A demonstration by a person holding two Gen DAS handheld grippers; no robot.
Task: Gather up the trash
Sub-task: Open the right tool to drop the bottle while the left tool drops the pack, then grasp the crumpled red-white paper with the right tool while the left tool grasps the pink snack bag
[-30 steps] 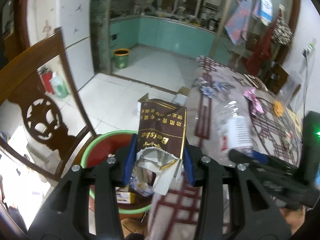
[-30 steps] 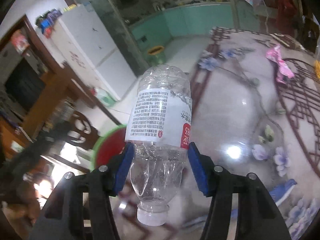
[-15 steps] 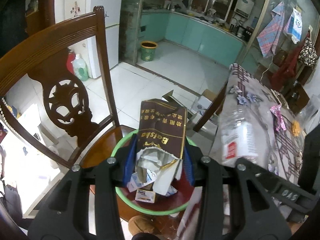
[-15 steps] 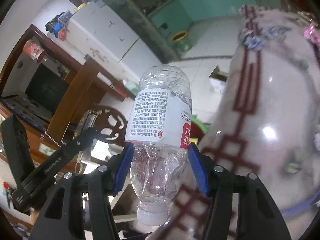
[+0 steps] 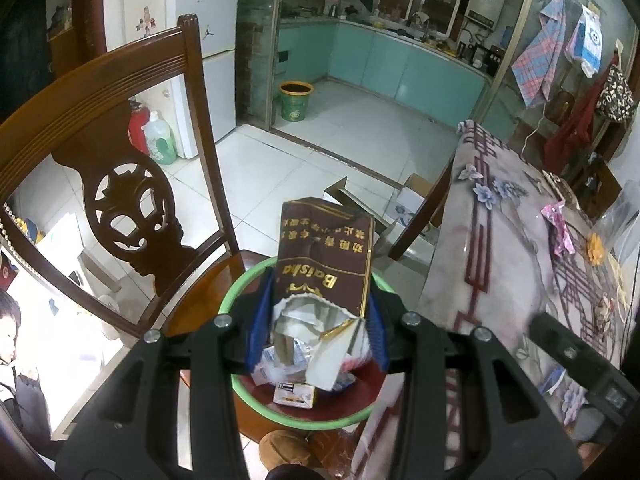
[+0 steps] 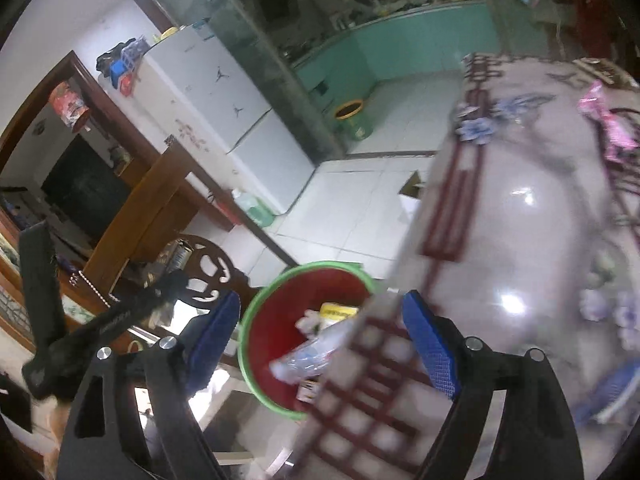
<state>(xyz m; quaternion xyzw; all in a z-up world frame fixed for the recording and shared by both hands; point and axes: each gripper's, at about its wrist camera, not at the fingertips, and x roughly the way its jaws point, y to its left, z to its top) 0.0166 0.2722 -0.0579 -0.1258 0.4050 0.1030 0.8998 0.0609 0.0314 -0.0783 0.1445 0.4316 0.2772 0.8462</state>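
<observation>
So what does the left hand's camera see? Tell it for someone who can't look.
The left gripper pinches a torn brown packet over a red bin with a green rim, which sits on a wooden chair and already holds scraps. A patterned table is on the right.

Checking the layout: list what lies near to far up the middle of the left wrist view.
Left hand-held gripper clamping the torn brown packet → green-rimmed basin on the chair → cardboard boxes on the floor → green bucket → teal kitchen cabinets.
</observation>
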